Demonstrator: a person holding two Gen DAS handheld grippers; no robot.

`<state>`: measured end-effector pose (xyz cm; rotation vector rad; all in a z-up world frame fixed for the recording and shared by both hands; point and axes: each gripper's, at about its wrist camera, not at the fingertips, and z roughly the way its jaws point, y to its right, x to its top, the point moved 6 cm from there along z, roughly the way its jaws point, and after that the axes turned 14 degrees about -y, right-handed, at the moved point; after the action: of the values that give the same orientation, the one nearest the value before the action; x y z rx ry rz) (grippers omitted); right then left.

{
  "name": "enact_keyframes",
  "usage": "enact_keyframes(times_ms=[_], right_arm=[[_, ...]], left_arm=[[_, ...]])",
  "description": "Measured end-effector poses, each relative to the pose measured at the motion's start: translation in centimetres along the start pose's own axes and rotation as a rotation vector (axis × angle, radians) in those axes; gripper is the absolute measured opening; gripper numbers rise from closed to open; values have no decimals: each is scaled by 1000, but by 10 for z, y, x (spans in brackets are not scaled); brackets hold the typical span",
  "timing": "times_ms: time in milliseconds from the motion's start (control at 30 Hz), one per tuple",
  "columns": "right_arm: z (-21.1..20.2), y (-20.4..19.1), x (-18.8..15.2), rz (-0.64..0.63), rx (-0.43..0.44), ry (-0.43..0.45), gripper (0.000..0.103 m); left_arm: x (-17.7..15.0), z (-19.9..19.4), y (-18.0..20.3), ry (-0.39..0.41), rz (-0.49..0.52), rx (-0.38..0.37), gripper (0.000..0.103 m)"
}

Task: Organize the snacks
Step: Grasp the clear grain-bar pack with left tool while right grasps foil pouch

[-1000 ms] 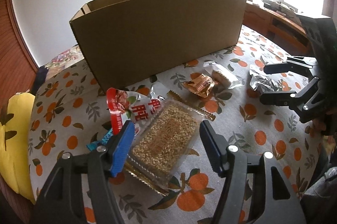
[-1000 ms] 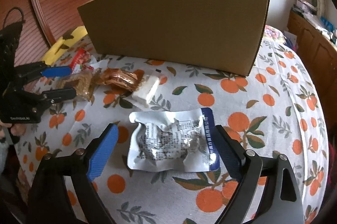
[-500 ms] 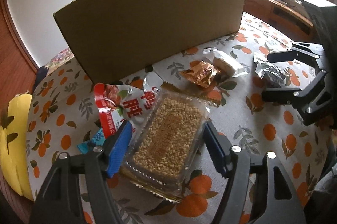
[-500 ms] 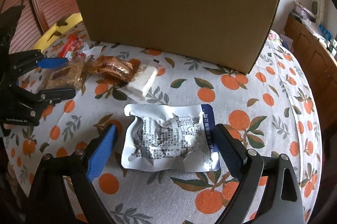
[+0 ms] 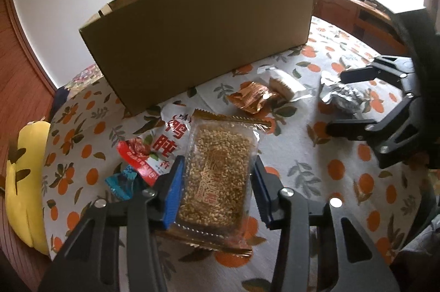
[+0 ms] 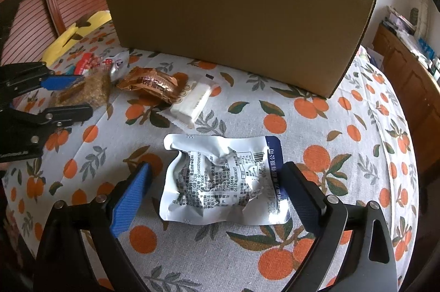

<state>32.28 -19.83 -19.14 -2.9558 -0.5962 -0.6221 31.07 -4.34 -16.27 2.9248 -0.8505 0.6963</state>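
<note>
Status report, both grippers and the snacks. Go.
Left gripper just closed on the grain bar pack. Right gripper open, straddling the silver pouch. Cardboard box stands behind, path clear.

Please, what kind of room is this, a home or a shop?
Probably a room in a home: a table under an orange-print tablecloth, a wooden sideboard cluttered with small items, and a yellow cushion beside the table.

the cardboard box (image 6: 236,28) stands at the back of the table (image 6: 357,154). before it lie the wafer pack (image 6: 192,102) and foil snack (image 6: 154,83) touching; the grain bar (image 5: 217,176) sits left, the silver pouch (image 6: 222,179) nearest.
</note>
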Motion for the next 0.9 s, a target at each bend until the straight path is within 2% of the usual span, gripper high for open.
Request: enact_keyframes(times_ms=[667,833,867,900], right_arm=[[2,-2,1,-6,-3,-10,97],[-1,-6,0,-19,6,-19,88],[-3,-6,-2,-19,8,-18,79],[-5,-7,-3,-21,9,-20,74]], left_arm=[[-17,-49,17,88,-118,-27,45],[-21,-57,24,104,-132,-32,45],[-22,-59,26,110,-134,-34,45],[-23,-60,27,113,-136,-36,45]])
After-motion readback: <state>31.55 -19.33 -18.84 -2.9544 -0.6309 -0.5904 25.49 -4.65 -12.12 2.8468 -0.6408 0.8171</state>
